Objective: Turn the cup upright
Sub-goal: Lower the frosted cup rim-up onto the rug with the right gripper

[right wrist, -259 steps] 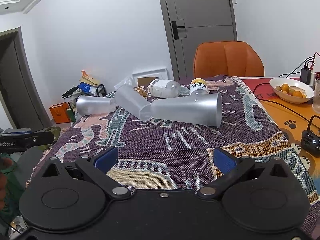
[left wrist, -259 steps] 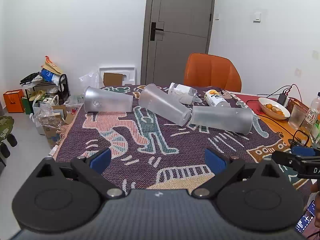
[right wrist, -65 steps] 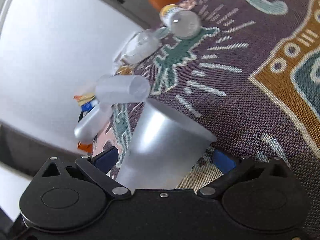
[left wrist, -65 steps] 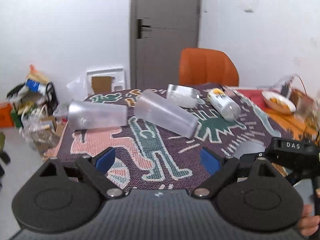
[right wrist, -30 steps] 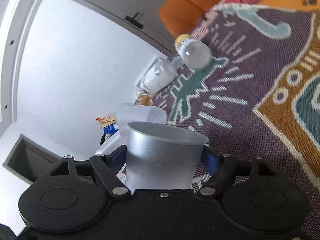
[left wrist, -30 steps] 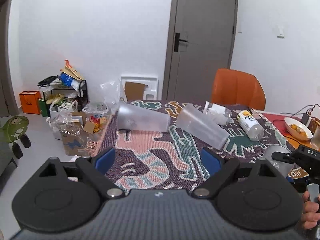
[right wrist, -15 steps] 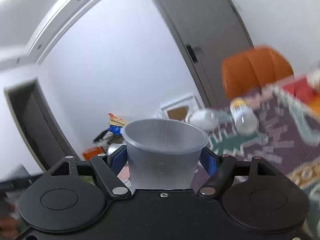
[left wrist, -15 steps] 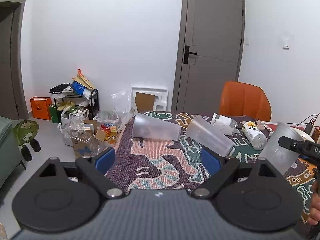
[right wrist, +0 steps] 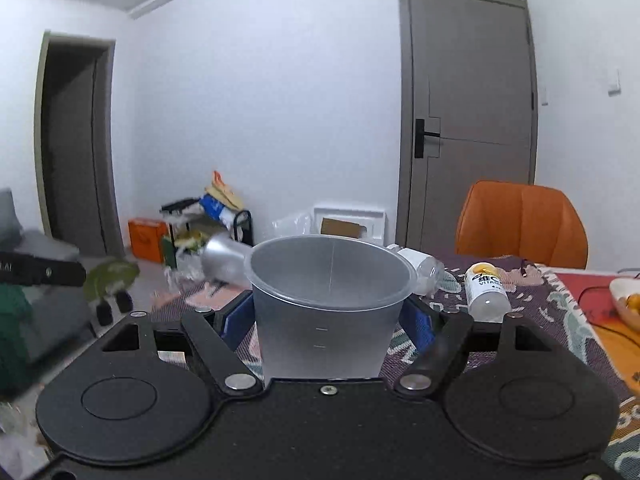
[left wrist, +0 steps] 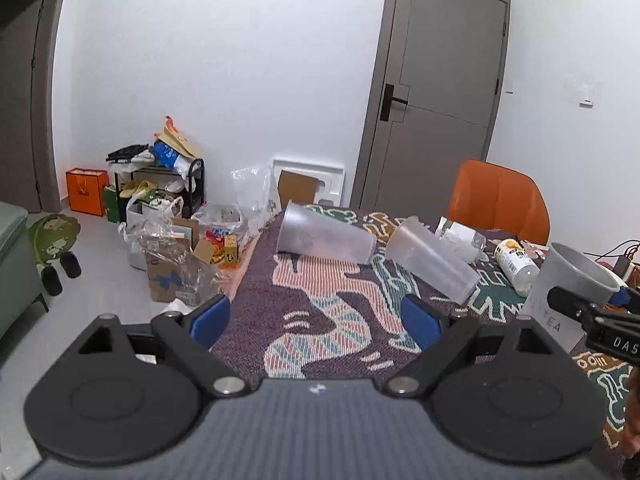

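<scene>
My right gripper (right wrist: 328,320) is shut on a frosted plastic cup (right wrist: 326,308) and holds it upright, mouth up, over the patterned cloth. In the left wrist view the same cup (left wrist: 568,288) stands at the right, gripped by the right gripper (left wrist: 600,312). Two more frosted cups lie on their sides on the cloth: one at the far left (left wrist: 324,236), one in the middle (left wrist: 432,264). My left gripper (left wrist: 316,316) is open and empty, held back near the table's left front edge.
A white bottle with a yellow cap (left wrist: 516,266) and a clear container (left wrist: 460,236) lie beyond the cups. An orange chair (left wrist: 500,200) stands behind the table. A fruit bowl (right wrist: 626,298) and cables sit at the right. Bags and boxes (left wrist: 176,240) clutter the floor left.
My right gripper has turned level with the cup, bringing it from tilted to upright. My left gripper has drawn back and to the left, staying open.
</scene>
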